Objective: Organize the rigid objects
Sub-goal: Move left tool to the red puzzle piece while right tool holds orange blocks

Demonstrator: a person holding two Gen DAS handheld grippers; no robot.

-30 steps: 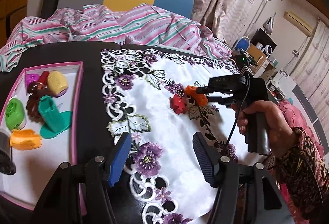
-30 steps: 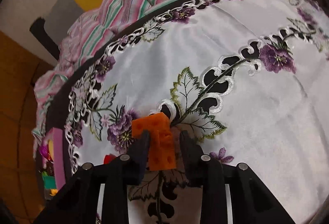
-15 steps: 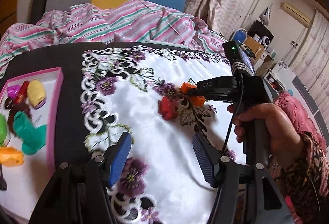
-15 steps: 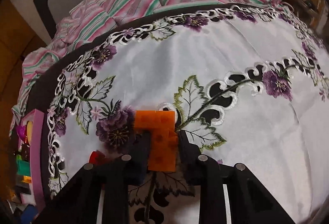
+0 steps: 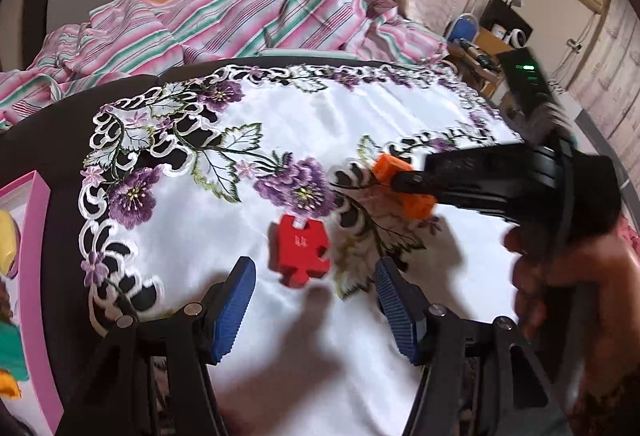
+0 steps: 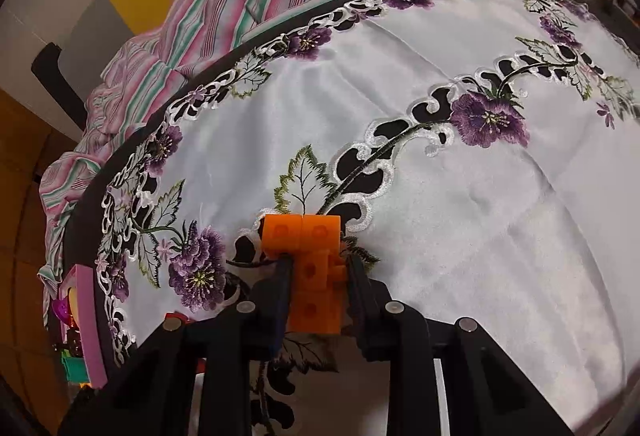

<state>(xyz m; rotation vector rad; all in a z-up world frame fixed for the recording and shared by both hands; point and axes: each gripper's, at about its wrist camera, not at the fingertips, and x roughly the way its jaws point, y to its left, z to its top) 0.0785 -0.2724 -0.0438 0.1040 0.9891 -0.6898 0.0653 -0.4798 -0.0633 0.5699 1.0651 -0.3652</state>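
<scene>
While the right claw (image 6: 318, 276) stays out of the matter of the red piece, it is clenched on an orange T-shaped block (image 6: 312, 268), whose wide end juts out past its fingertips over the embroidered white cloth (image 6: 460, 216). The left claw (image 5: 314, 296) is released, its blue pads (image 5: 234, 310) spread wide, and a red puzzle-shaped block (image 5: 300, 248) lies on the cloth just ahead of them, between the two tips. Far off to the left claw's left sits a pink tray (image 5: 34, 276) on the dark surface (image 5: 60, 140).
</scene>
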